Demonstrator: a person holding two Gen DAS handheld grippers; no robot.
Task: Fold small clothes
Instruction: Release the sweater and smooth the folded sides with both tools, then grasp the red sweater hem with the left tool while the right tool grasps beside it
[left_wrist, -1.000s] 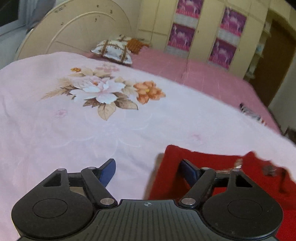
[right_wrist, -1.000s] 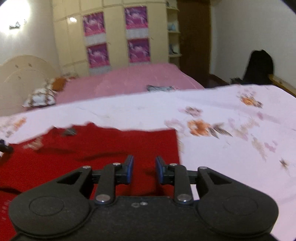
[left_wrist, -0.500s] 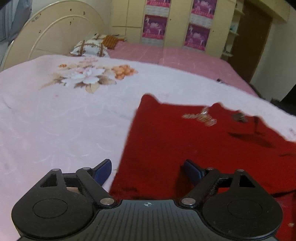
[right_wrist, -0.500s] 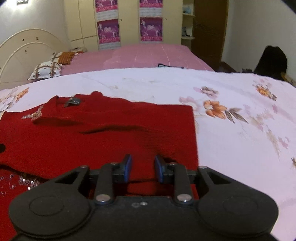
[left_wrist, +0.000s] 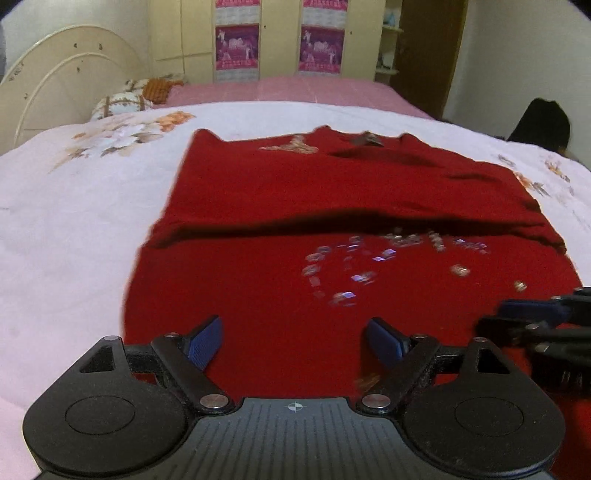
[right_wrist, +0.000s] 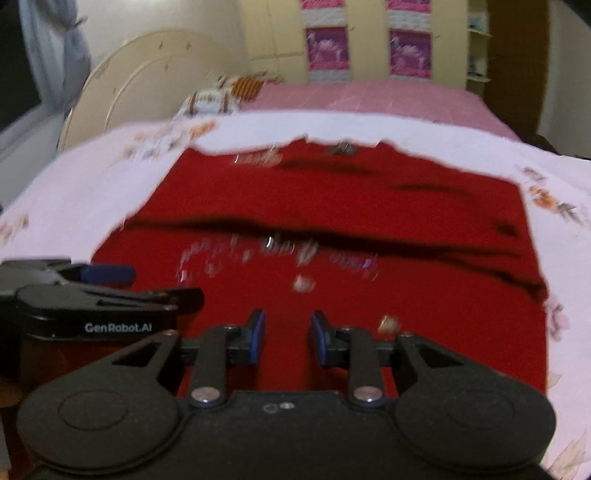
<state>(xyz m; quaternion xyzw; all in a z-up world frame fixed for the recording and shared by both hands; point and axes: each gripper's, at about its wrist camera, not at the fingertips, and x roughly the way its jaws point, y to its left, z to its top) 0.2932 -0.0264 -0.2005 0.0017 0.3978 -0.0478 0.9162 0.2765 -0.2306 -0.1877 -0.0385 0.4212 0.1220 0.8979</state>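
Observation:
A red knitted top (left_wrist: 332, 192) lies flat on the white floral bedspread (left_wrist: 74, 221). Its far part is folded over in a ridge across the middle, and shiny sequins (left_wrist: 369, 258) are scattered just below the ridge. My left gripper (left_wrist: 293, 341) hovers over the near left part of the top, jaws wide open with nothing between them. My right gripper (right_wrist: 287, 336) is over the near middle. Its pads stand a narrow gap apart and only red cloth shows beneath them. The right gripper (left_wrist: 532, 314) also shows at the left wrist view's right edge. A left finger (right_wrist: 107, 274) shows at the right wrist view's left.
Beyond the bedspread lies a pink bed (left_wrist: 295, 86) with pillows (left_wrist: 122, 103) beside a cream headboard (left_wrist: 55, 85). A wardrobe with purple panels (left_wrist: 236, 48) lines the far wall. A dark object (left_wrist: 543, 125) sits past the bed's right edge.
Both views have swung from the bedspread beside the top to over its near part. The grippers have drawn together, and each now shows in the other's view.

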